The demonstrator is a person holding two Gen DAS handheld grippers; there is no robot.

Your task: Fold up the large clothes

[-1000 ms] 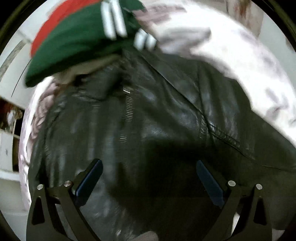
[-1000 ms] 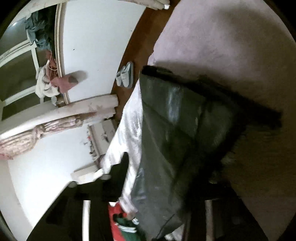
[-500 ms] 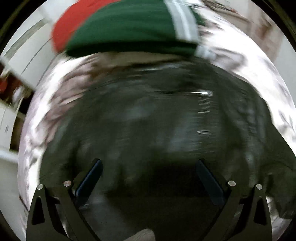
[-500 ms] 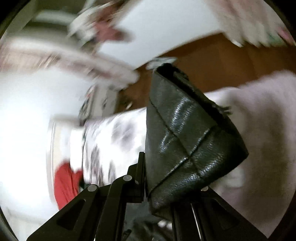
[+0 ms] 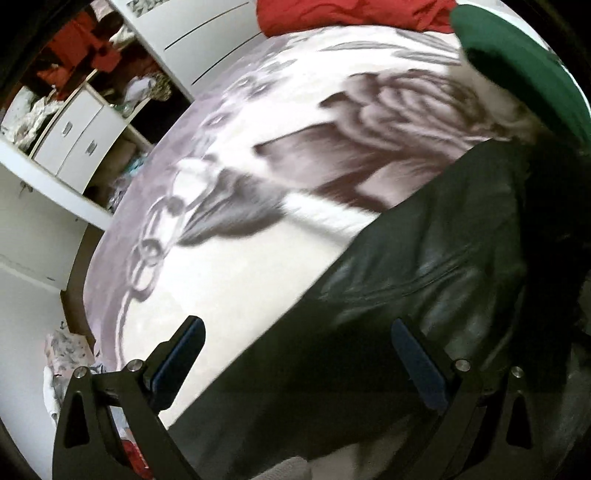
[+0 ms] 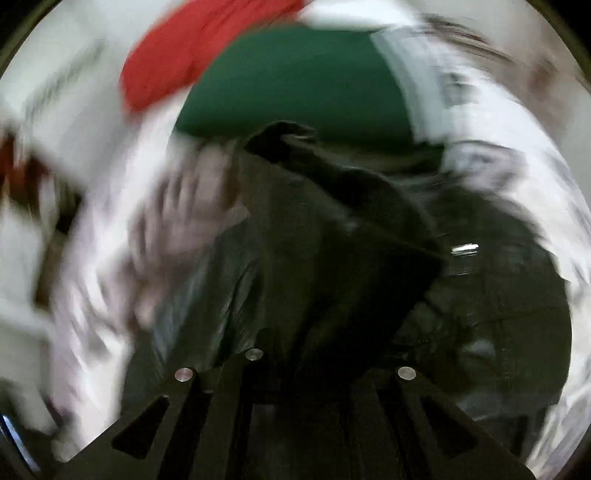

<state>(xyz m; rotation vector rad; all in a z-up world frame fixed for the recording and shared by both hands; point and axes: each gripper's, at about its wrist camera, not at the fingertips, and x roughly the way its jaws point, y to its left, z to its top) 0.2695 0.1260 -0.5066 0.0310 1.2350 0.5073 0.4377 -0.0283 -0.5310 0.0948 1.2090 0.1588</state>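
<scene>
A black leather jacket (image 5: 436, 266) lies on a bed with a white and grey patterned blanket (image 5: 236, 192). My left gripper (image 5: 295, 354) is open and empty, low over the jacket's left edge. In the blurred right wrist view my right gripper (image 6: 314, 365) is shut on a fold of the black jacket (image 6: 332, 229), which rises in front of the camera and drapes over the rest of the jacket.
A green garment (image 5: 524, 74) and a red garment (image 5: 343, 14) lie at the head of the bed; both show in the right wrist view (image 6: 295, 81). White cupboards and drawers (image 5: 74, 133) stand left of the bed. Clothes lie on the floor (image 5: 62, 354).
My left gripper has swung left, from over the middle of the jacket to its edge. My right gripper has carried the held fold from the bed's side over onto the jacket.
</scene>
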